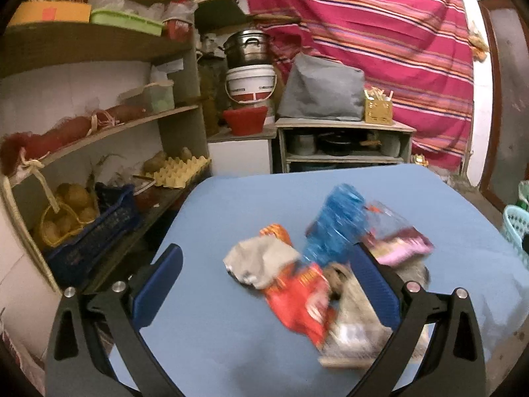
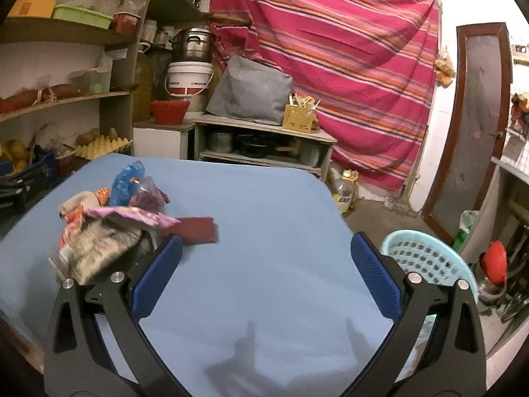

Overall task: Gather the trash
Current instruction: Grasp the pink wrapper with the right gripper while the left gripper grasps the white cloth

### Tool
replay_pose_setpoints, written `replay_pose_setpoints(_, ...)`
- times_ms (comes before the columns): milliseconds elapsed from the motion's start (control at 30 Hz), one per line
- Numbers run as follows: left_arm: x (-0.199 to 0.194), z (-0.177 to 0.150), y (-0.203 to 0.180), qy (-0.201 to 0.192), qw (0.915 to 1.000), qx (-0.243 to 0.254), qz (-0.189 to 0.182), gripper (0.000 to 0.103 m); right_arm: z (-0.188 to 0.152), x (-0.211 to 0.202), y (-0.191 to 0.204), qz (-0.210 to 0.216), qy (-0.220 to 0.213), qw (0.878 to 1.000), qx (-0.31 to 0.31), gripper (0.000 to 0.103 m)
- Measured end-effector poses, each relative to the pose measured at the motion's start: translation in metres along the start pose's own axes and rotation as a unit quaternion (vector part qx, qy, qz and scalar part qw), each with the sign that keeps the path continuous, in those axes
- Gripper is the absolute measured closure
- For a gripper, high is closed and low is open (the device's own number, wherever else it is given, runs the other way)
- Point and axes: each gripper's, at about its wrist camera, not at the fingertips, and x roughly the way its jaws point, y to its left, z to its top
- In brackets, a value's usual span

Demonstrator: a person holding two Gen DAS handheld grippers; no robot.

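Fingers of the left gripper [image 1: 264,284] stand wide and hold nothing, and the heap of wrappers [image 1: 317,284] lies right between and ahead of them on the blue worktop [image 1: 231,205]. The red packet [image 1: 297,304] sits nearest the middle of the gap, its long axis running away and slightly left; the blue bag [image 1: 334,228] stands beyond it. The right gripper [image 2: 264,271] is also spread wide and empty, over bare cloth, with the heap off to its left, just past the left finger. So the left gripper is the better placed to close on the trash. The pale green basket [image 2: 426,258] waits beside the worktop, off the right edge.
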Motion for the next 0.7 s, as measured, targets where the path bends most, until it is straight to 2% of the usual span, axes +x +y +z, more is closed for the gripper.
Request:
replay_pose_setpoints(100,0.033,0.012,0.012,0.033,0.9994,0.008,-0.012,0.004,0.01,0.015,0.015,0.021,0.018,1.0,0.009,0.004)
replay_pose_setpoints(333,0.077,0.011,0.047,0.052,0.9985,-0.01,-0.012,0.004,0.019,0.059,0.069,0.055,0.061,0.997,-0.012,0.004)
replay_pose_setpoints(467,0.087,0.005,0.064,0.051,0.9984,-0.017,0.018,0.004,0.02,0.07,0.089,0.073,0.068,0.995,-0.013,0.004)
replay_pose_setpoints(567,0.092,0.007,0.077,0.059,0.9973,-0.043,0.009,0.004,0.033,0.078,0.112,0.092,0.065,0.993,-0.025,0.004)
replay_pose_setpoints(700,0.086,0.011,0.078,0.048,0.998,-0.04,0.008,0.004,0.032,0.091,0.144,0.12,0.085,0.988,-0.054,0.004)
